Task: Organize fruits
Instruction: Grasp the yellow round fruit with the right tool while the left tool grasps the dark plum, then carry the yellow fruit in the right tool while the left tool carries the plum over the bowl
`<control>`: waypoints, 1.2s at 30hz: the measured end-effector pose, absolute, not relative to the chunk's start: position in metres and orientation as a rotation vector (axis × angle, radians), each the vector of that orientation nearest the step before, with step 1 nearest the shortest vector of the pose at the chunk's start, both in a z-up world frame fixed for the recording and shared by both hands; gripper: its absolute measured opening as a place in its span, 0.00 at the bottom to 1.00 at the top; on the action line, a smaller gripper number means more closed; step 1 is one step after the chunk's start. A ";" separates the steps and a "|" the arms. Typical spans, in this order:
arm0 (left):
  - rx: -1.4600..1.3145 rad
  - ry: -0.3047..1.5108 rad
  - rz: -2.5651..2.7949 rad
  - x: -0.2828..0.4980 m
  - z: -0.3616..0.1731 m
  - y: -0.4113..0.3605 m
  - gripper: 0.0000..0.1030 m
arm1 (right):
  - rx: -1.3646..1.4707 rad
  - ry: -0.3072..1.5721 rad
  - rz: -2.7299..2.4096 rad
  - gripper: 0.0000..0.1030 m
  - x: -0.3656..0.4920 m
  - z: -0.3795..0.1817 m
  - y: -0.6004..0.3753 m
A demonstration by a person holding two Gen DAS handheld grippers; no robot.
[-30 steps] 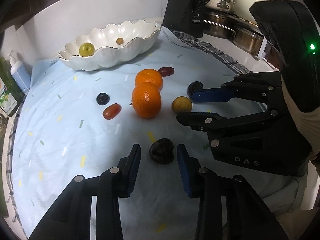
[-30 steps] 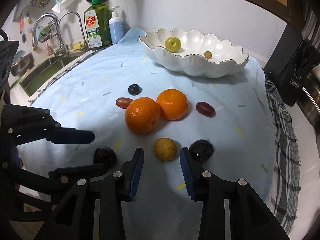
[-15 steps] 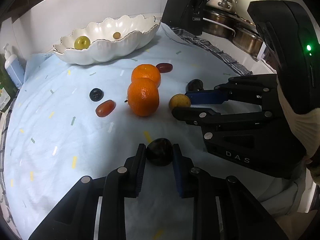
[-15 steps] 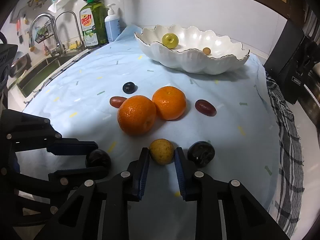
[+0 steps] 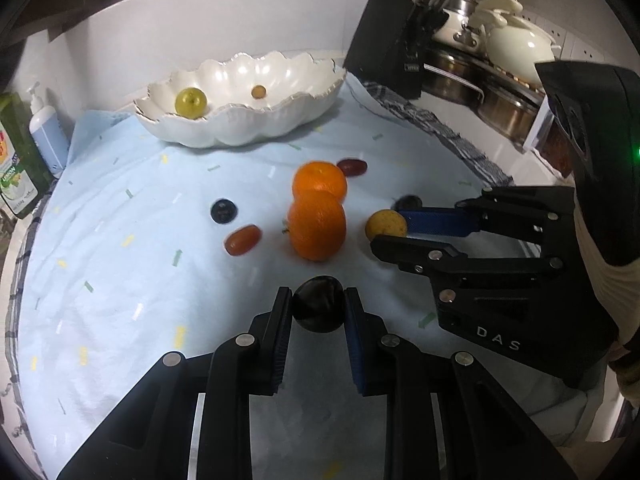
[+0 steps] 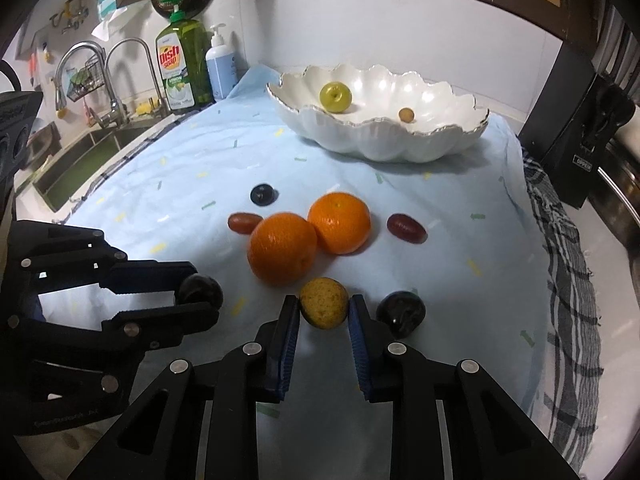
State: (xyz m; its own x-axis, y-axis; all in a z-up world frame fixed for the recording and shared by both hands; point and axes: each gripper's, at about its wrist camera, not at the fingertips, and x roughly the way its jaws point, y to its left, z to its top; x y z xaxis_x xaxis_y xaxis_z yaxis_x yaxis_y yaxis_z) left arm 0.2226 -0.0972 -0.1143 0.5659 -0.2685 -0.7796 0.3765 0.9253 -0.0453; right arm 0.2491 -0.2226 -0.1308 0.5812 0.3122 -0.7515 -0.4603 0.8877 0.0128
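A dark plum is clamped between the pads of the left gripper, low on the light blue cloth; its jaws have just been closing. A yellow fruit is pinched by the right gripper, whose jaws have also just been closing. A second dark plum is seen just right of it. Two oranges are touching farther back. The white bowl at the far side holds a green apple.
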 end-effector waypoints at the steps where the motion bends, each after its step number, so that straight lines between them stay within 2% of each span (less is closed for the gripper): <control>1: 0.128 0.885 -0.377 0.223 -0.112 -0.096 0.25 | -0.188 0.833 0.452 0.26 0.248 -0.129 -0.222; 22: 0.065 0.707 -0.308 0.237 -0.057 -0.063 0.25 | -0.128 0.685 0.415 0.26 0.244 -0.072 -0.213; 36: 0.067 0.591 -0.258 0.268 -0.016 -0.056 0.25 | -0.076 0.555 0.348 0.26 0.279 -0.031 -0.213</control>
